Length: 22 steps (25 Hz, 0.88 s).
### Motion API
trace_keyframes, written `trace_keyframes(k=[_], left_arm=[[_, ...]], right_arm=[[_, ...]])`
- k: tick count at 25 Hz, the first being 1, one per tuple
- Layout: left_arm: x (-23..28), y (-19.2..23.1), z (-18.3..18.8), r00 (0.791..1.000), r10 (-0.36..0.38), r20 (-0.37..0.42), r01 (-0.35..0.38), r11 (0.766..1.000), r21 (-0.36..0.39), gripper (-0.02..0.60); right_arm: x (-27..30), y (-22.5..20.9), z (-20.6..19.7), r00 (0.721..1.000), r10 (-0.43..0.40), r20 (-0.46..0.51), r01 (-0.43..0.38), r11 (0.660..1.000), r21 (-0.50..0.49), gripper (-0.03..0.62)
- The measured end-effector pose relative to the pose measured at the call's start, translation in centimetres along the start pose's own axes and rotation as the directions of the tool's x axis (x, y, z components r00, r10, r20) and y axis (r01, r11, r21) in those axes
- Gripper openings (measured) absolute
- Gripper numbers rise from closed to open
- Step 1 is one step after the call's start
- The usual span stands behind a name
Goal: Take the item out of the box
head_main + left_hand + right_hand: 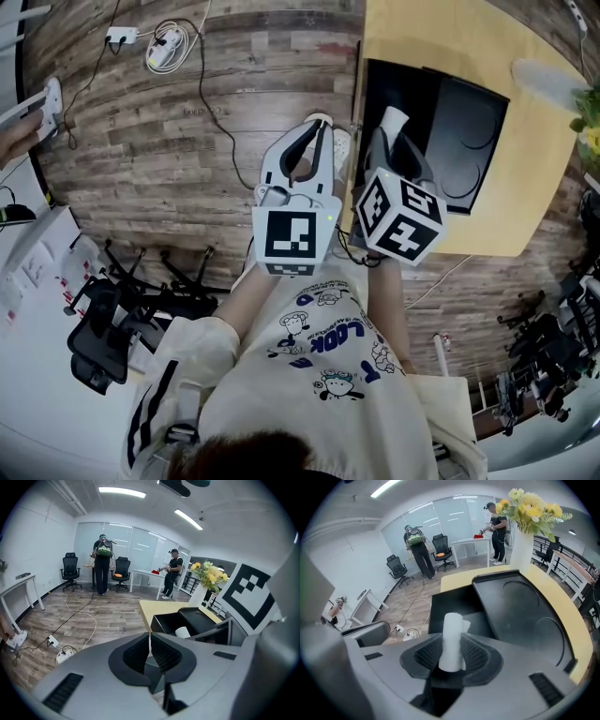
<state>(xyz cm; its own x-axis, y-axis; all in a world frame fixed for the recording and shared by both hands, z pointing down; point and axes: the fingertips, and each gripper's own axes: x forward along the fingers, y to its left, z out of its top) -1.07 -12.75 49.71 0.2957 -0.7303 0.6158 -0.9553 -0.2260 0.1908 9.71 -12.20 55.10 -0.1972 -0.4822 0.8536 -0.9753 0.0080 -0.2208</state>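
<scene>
A white rolled item (452, 641) stands upright between the pads of my right gripper (452, 656), which press on it from both sides. It is held over the open black box (454, 606) on the yellow table (562, 616); the box's lid (520, 606) lies flat to the right. The head view shows the right gripper (394, 127) with the white item (394, 118) at the box's (412, 94) left part. My left gripper (314, 141) hangs beside the table's left edge over the floor. Its jaws (149, 651) are together with nothing between them.
A vase of yellow flowers (529, 508) stands at the table's far end. A power strip and coiled cable (167, 47) lie on the wooden floor. Office chairs (112, 319) stand near the person's left. People (103, 564) stand at desks far back.
</scene>
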Motion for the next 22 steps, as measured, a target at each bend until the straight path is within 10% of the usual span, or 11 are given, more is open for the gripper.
trace_keyframes(k=[22], left_arm=[[-5.6, -2.3, 7.7, 0.974, -0.051, 0.221, 0.027, 0.993, 0.112, 0.025]], right_arm=[[-9.7, 3.0, 5.8, 0.943, 0.06, 0.329, -0.034, 0.996, -0.082, 0.14]])
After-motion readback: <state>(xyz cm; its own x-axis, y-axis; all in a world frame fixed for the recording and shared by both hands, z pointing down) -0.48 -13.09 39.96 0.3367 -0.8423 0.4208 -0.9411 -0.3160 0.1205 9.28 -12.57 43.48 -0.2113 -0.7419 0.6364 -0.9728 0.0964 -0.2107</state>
